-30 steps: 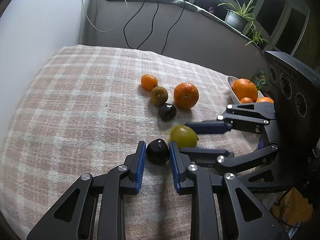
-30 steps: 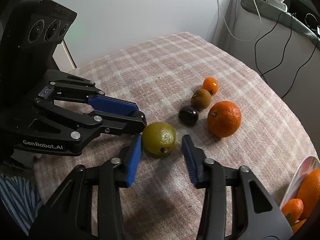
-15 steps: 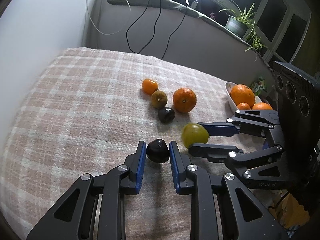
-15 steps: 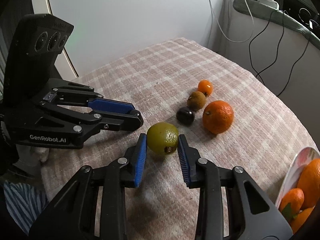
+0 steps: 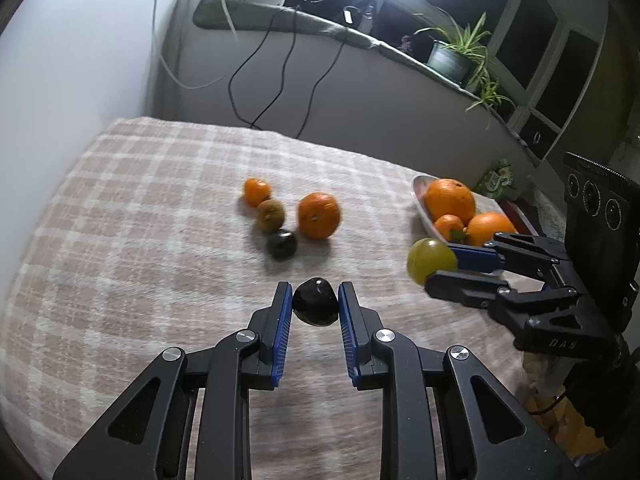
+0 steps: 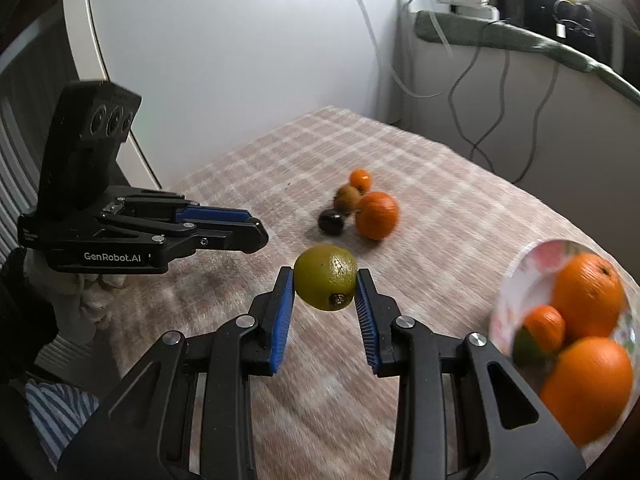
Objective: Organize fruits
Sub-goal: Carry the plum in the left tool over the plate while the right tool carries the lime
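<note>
The left gripper (image 5: 315, 305) is closed on a dark plum-like fruit (image 5: 315, 307), which sits between the tips of its blue pads (image 5: 283, 320), touched on both sides, above the near middle of the checked tablecloth (image 5: 140, 240). Further in, near the cloth's middle, lie a small orange (image 5: 257, 191), a kiwi (image 5: 270, 215), a second dark fruit (image 5: 282, 243) and a large orange (image 5: 319, 215), close together. To the right, the right gripper (image 6: 325, 294) clamps a green lemon-like fruit (image 6: 325, 277) between its fingertips, clear of the cloth. At the cloth's right edge a dish (image 6: 505, 292) holds three oranges (image 6: 588, 295).
</note>
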A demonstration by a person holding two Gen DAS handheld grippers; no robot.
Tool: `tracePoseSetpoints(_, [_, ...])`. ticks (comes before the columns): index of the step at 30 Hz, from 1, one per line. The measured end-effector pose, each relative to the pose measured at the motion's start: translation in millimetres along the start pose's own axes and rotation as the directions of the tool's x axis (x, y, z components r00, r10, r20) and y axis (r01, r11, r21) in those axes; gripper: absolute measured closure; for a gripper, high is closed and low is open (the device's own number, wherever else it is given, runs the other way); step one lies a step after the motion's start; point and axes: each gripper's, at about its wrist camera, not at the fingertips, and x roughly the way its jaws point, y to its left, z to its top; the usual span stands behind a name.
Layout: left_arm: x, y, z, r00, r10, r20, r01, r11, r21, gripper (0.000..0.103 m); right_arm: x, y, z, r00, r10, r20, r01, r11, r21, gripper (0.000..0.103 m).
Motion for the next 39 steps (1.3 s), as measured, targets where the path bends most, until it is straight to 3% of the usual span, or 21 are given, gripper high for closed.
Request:
tracePoseSetpoints(21, [28, -99, 14, 0.99, -0.139, -0.008, 0.139, 0.984, 0.109, 0.081, -109, -82, -43, 0.975, -0.197, 0.106, 0.176, 0.967, 0.183, 0.071])
tracePoseSetpoints(39, [68, -147, 23, 0.985, -0.162, -0.066, 0.172, 0.968, 0.182, 0.081, -126, -158, -64, 0.948, -0.311, 0.069, 0.279, 0.916, 0.288, 0.071])
